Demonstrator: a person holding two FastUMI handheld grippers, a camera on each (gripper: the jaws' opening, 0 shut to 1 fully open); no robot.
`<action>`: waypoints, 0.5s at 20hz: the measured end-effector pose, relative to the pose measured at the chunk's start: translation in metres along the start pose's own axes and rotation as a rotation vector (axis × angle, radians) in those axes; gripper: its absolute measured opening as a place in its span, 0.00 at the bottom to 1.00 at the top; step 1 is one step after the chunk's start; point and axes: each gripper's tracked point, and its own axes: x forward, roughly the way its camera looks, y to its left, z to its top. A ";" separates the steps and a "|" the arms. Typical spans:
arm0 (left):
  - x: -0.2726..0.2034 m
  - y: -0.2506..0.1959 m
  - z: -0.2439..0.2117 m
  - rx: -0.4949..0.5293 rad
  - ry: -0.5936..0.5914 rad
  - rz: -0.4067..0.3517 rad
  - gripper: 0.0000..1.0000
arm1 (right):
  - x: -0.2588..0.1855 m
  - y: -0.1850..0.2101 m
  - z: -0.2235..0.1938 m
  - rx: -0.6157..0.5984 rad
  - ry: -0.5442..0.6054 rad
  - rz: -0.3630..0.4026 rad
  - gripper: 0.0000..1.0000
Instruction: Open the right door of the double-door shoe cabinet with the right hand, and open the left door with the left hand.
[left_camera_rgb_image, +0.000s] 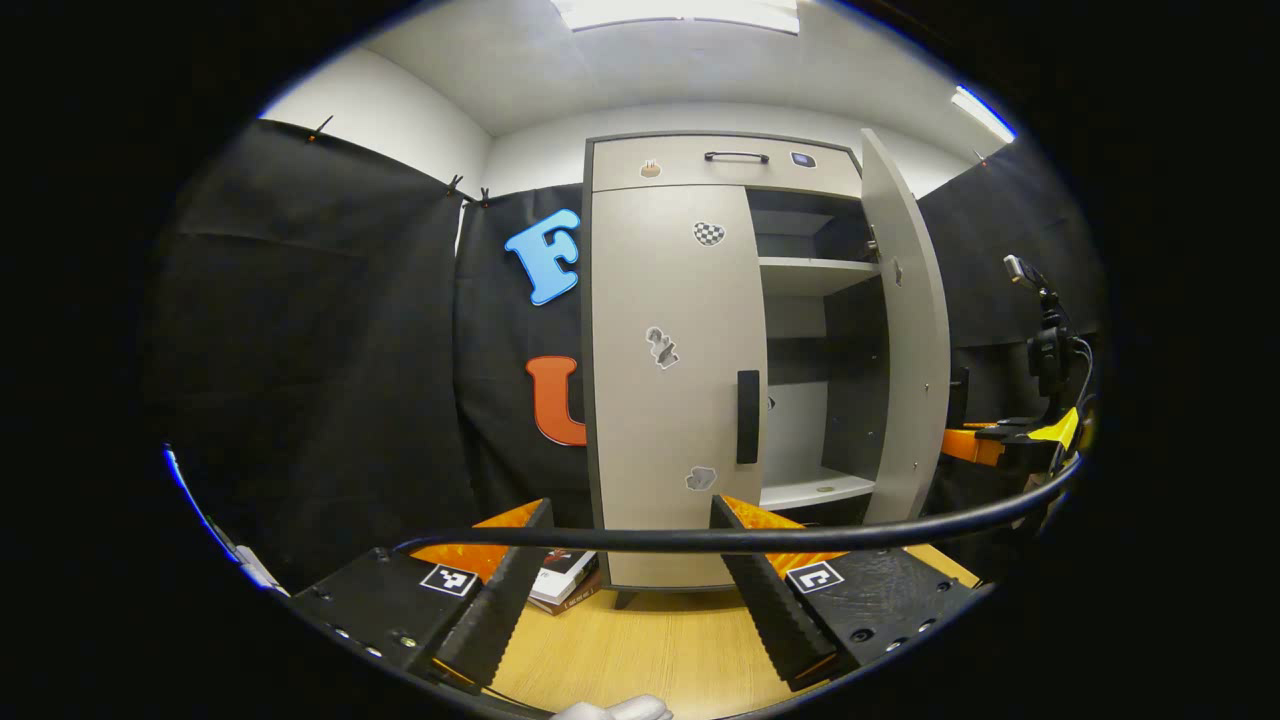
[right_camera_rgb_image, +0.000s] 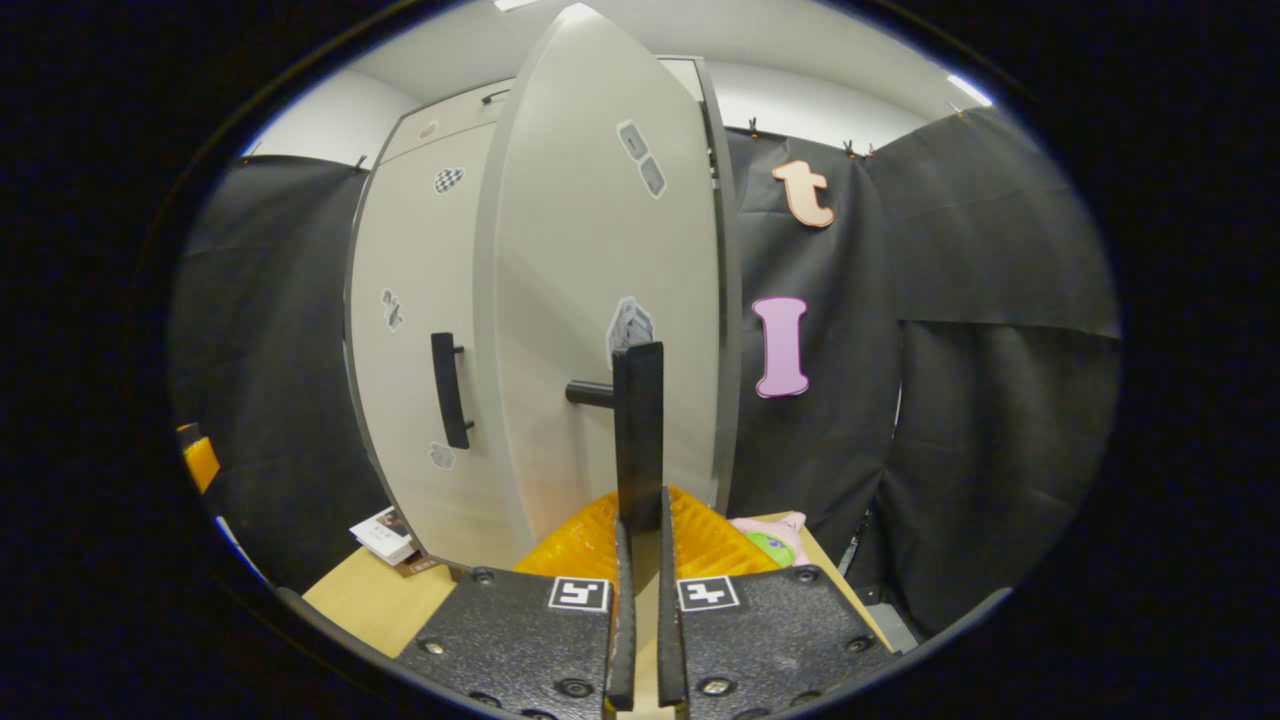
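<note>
Right gripper view: right gripper (right_camera_rgb_image: 640, 520) jaws clamp the right door handle (right_camera_rgb_image: 638, 430).

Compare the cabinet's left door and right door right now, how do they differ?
The right door is swung open, showing shelves; the left door is shut flat. The right claw is shut on the right door's handle; the left door's handle is untouched, with the left claw open and short of it. Both are pale grey with stickers and dark vertical handles.
</note>
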 end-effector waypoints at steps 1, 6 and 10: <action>0.001 -0.002 0.000 0.003 -0.002 -0.004 0.96 | 0.000 -0.006 0.000 -0.007 -0.002 -0.024 0.10; 0.007 -0.018 0.001 -0.016 -0.002 -0.034 0.96 | -0.004 -0.039 0.000 0.015 -0.006 -0.126 0.04; 0.011 -0.034 0.000 0.004 -0.002 -0.070 0.96 | -0.002 -0.039 0.000 0.032 0.007 -0.083 0.04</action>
